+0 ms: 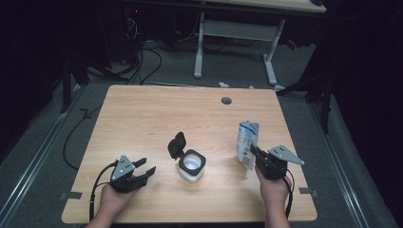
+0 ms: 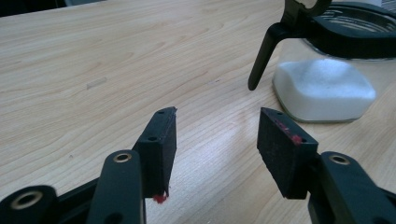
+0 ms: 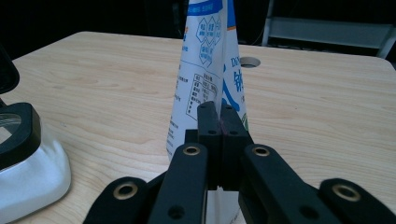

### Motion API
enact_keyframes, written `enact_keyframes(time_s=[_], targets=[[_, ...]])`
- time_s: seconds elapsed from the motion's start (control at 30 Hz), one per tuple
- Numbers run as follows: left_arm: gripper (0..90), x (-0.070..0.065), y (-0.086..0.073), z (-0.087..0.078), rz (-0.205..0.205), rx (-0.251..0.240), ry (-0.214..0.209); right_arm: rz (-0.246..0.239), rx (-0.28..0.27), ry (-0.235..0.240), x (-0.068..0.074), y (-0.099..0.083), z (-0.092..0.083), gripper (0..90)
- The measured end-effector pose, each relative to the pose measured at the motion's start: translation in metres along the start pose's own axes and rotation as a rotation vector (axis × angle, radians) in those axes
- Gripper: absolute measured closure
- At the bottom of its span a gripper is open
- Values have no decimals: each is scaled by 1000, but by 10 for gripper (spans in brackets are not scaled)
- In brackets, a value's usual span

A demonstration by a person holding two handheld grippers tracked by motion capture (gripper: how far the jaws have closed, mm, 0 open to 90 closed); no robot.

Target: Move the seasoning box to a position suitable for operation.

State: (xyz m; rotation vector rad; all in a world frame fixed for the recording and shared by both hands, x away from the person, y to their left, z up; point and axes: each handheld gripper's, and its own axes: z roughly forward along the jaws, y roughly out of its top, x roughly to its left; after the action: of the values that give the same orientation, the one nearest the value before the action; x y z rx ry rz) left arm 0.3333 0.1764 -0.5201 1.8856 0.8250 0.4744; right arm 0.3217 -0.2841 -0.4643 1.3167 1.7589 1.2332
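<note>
Wooden table (image 1: 142, 118), one open-lidded white container (image 1: 192, 166), left gripper (image 1: 145, 170) spread apart, right gripper (image 1: 252, 151) clamped on one pouch (image 1: 247, 142)

I've got a white and blue printed pouch (image 1: 247, 144) standing upright at the right of the wooden table (image 1: 142, 118), its lower edge pinched flat between the closed jaws of my right gripper (image 1: 259, 156). Near the table's middle sits a clear container (image 1: 192, 166) with white powder in the bottom, black collar on top, its black flip lid (image 1: 177, 145) hinged open and tilted up to the left.
</note>
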Motion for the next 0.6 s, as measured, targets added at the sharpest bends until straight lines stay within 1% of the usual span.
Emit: enact_keyframes(time_s=[0.1, 0.17, 0.2, 0.23, 0.3, 0.37, 0.43, 0.53, 0.6], targets=[[480, -2, 0, -1, 6, 5, 11, -10, -20, -11, 3, -6, -1, 897], [480, -2, 0, 0, 3, 6, 12, -38, -10, -9, 5, -6, -1, 897], [480, -2, 0, 0, 2, 7, 15, -42, -15, -6, 4, -7, -2, 897], [480, -2, 0, 0, 1, 10, 15, -28, -28, 0, 3, -8, -3, 897], [479, -3, 0, 0, 2, 7, 18, -17, -34, -1, 2, -9, -5, 897], [465, -6, 0, -1, 16, 6, 26, -5, -44, -6, 0, -12, -5, 897], [463, -8, -2, -2, 29, 7, 31, 0, -48, -15, -1, -14, -6, 897], [464, -8, -5, -4, 23, 14, 21, -8, -52, -28, -2, -16, -6, 897], [464, -7, -5, -4, 26, 18, 21, -7, -50, -36, -3, -17, -5, 896]])
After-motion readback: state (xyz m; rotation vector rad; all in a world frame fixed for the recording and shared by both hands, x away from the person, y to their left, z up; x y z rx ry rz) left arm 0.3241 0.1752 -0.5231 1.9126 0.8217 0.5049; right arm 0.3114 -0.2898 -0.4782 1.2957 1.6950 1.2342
